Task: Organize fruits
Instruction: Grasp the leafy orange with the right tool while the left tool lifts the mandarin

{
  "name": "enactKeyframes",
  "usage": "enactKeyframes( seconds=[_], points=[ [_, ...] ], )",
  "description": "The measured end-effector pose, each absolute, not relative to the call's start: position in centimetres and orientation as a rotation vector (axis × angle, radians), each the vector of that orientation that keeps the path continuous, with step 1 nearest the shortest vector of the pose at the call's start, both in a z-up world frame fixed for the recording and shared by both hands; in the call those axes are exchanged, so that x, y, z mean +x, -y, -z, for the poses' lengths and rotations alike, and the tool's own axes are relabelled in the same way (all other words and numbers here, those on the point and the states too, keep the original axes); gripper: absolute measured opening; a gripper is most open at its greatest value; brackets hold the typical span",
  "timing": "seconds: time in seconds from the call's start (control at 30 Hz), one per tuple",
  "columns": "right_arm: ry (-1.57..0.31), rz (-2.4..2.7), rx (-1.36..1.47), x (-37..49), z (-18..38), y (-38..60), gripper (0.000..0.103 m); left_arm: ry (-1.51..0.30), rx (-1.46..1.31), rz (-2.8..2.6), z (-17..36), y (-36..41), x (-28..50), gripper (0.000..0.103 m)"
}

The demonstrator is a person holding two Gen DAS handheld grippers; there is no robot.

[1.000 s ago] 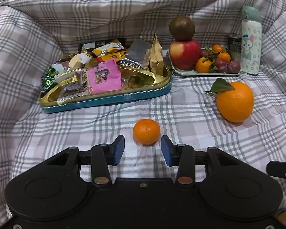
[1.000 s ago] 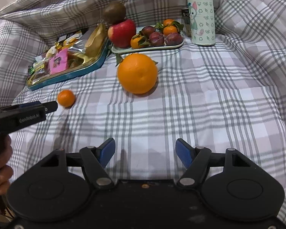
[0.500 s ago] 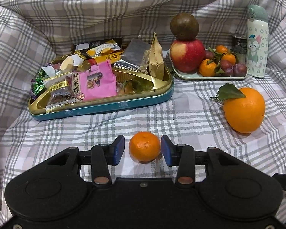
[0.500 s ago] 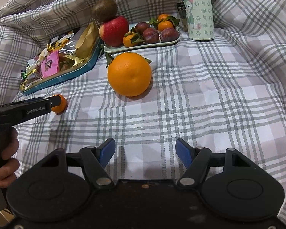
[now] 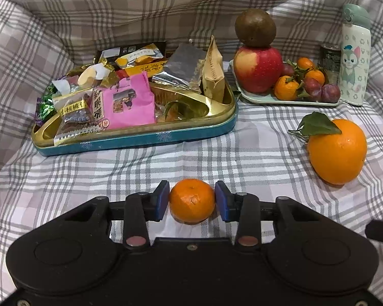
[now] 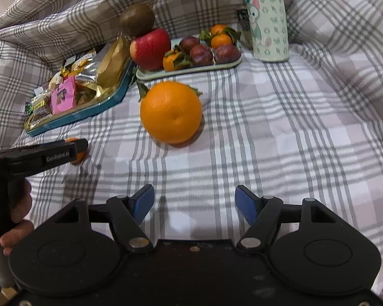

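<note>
A small mandarin (image 5: 192, 200) sits on the plaid cloth between the blue pads of my left gripper (image 5: 192, 201); the pads stand close at each side, barely apart from it. In the right wrist view the left gripper (image 6: 75, 149) mostly hides that mandarin (image 6: 79, 156). A large orange with a leaf (image 5: 337, 151) (image 6: 171, 112) lies on the cloth. A pale green fruit tray (image 5: 288, 102) (image 6: 189, 72) at the back holds an apple, a brown fruit on it, mandarins and plums. My right gripper (image 6: 194, 205) is open and empty, short of the large orange.
A teal and gold tin (image 5: 140, 137) (image 6: 76, 116) full of snack packets lies at the back left. A patterned flask (image 5: 353, 56) (image 6: 266, 17) and a dark can (image 5: 330, 60) stand right of the fruit tray. The plaid cloth rises in folds all around.
My left gripper has moved forward until the small mandarin lies between its pads, and the jaws have narrowed around it. The right gripper has drifted closer to the large orange, still open.
</note>
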State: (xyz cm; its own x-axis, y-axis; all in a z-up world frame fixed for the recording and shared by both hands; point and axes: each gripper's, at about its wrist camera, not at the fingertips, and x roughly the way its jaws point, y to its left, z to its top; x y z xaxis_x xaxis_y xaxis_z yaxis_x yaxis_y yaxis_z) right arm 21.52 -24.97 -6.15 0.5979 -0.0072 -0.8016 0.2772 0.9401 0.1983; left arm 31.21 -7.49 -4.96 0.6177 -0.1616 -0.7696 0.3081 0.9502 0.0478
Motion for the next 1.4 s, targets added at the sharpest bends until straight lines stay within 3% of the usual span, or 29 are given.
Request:
enactKeyframes(
  seconds=[0.63, 1.4],
  points=[
    [-0.731, 0.176, 0.232, 27.2, 3.9, 25.0, 0.074, -0.905, 0.088, 0.25, 5.1, 6.1, 31.7, 0.048],
    [-0.795, 0.156, 0.181, 30.0, 7.1, 23.7, 0.074, -0.951, 0.037, 0.261, 4.8, 5.2, 31.8, 0.047]
  ],
)
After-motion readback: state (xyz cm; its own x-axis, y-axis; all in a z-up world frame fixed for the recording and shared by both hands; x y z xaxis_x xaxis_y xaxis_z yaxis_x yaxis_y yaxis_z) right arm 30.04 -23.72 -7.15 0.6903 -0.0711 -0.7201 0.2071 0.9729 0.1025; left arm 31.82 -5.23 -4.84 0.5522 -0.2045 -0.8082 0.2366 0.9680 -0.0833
